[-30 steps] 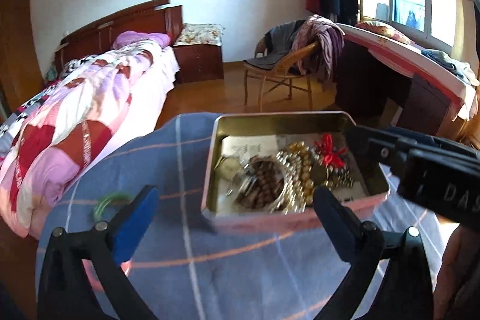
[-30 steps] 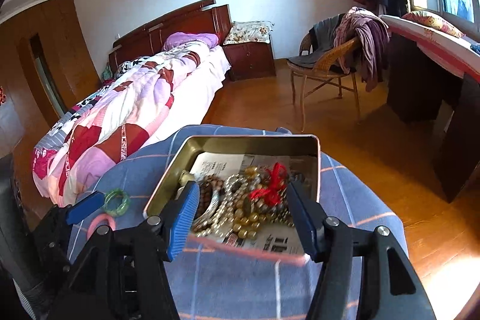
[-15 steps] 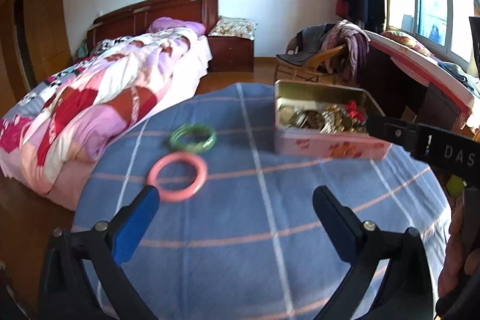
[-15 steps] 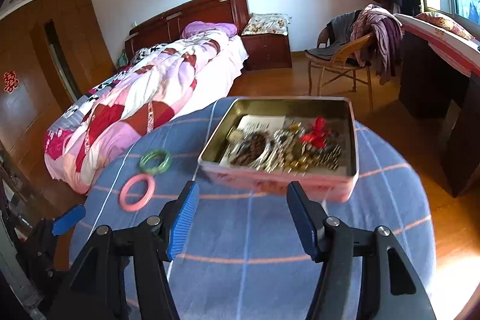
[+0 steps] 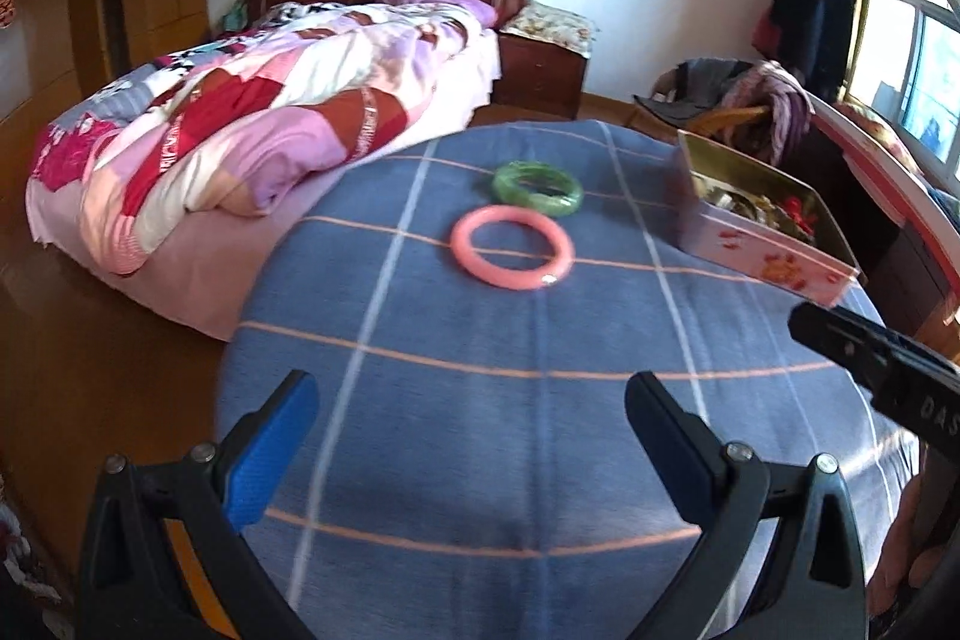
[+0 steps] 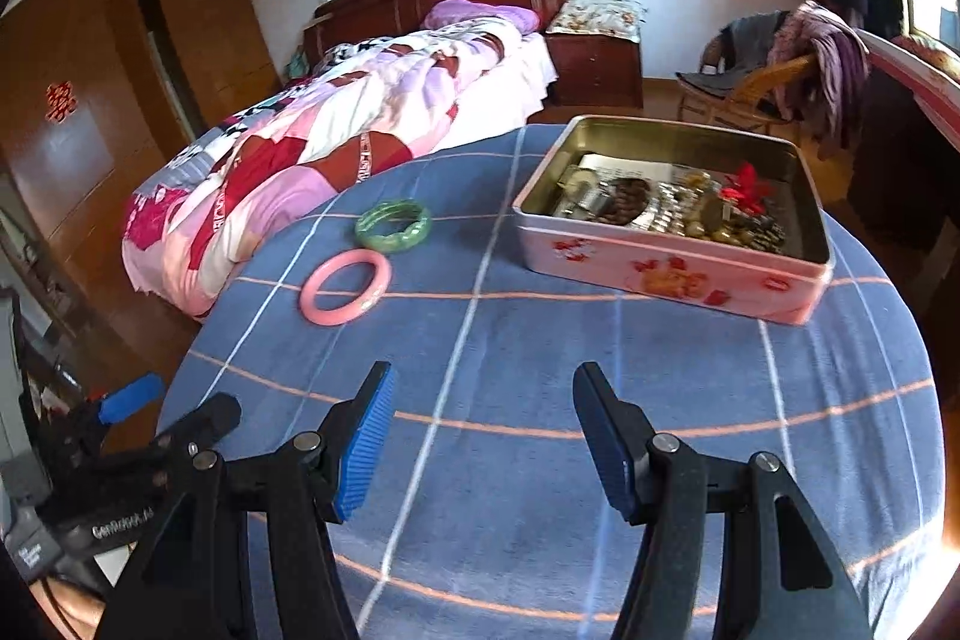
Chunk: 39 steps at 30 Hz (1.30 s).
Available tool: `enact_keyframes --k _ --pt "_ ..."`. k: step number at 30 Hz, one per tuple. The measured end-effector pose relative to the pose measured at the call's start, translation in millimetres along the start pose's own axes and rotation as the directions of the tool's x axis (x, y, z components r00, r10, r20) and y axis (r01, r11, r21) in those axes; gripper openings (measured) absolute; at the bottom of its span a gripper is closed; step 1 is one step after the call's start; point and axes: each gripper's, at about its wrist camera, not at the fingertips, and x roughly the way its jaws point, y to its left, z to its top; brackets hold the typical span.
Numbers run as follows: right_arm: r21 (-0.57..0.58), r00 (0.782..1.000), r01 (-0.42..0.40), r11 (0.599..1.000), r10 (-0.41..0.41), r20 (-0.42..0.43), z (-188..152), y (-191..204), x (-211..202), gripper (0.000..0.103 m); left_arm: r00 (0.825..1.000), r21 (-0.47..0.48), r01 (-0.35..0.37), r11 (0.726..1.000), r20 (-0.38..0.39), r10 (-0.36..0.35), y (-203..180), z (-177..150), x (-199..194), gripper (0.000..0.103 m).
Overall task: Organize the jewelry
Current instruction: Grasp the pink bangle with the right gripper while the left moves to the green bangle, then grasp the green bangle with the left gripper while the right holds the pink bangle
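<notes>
In tin, jewelry tangled, indistinct; left gripper, right gripper spread, empty.

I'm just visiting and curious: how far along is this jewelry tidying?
Done: beads and a red ornament already lie in the pink flowered tin box. In hand: nothing; the left tongs and right tongs are both open and empty above the blue checked tablecloth. Left: the pink round bangle and the green round bangle lie loose on the cloth beside the tin.
</notes>
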Motion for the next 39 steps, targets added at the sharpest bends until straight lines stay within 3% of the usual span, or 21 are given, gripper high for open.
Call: enact_keyframes --k 9,11,15,18,21,22,26,32,39 --pt "-0.030 0.992 -0.098 0.995 0.095 -0.087 38.2 45.1 81.4 0.061 0.993 -0.016 -0.119 0.993 0.025 0.119 35.4 10.5 9.6 0.103" --pt "-0.042 0.991 -0.086 0.995 0.081 -0.106 45.2 57.1 105.8 0.060 0.992 -0.018 -0.125 0.992 0.026 0.125 43.7 12.8 12.4 0.103" --pt "-0.072 0.985 -0.055 0.996 0.042 -0.166 49.1 75.1 147.4 0.045 0.992 -0.023 -0.127 0.992 0.024 0.127 60.4 17.7 19.0 0.103" --pt "-0.146 0.990 -0.003 0.989 -0.018 -0.140 46.9 89.2 154.6 0.039 0.991 -0.032 -0.131 0.991 0.024 0.132 68.6 23.1 24.6 0.103" --pt "-0.197 0.989 0.008 0.980 -0.036 -0.141 45.3 89.5 154.3 0.013 0.992 -0.037 -0.123 0.992 0.024 0.124 71.3 30.1 30.9 0.103" --pt "-0.200 0.989 0.002 0.980 -0.032 -0.143 44.6 86.4 153.3 0.010 0.992 -0.038 -0.120 0.992 0.024 0.120 70.7 32.5 32.6 0.103" --pt "-0.192 0.989 -0.001 0.981 -0.028 -0.148 42.2 68.9 141.3 0.010 0.996 -0.021 -0.088 0.996 0.032 0.088 60.9 44.3 40.2 0.103" --pt "-0.063 0.994 -0.022 0.998 0.015 -0.105 31.9 18.9 94.8 0.009 0.998 0.037 -0.036 0.999 0.044 0.035 30.7 69.5 57.6 0.103" --pt "-0.010 0.999 0.018 1.000 -0.018 -0.031 20.8 -17.7 47.4 0.010 0.997 0.015 0.048 0.999 -0.065 -0.047 -11.7 102.3 115.4 0.080"
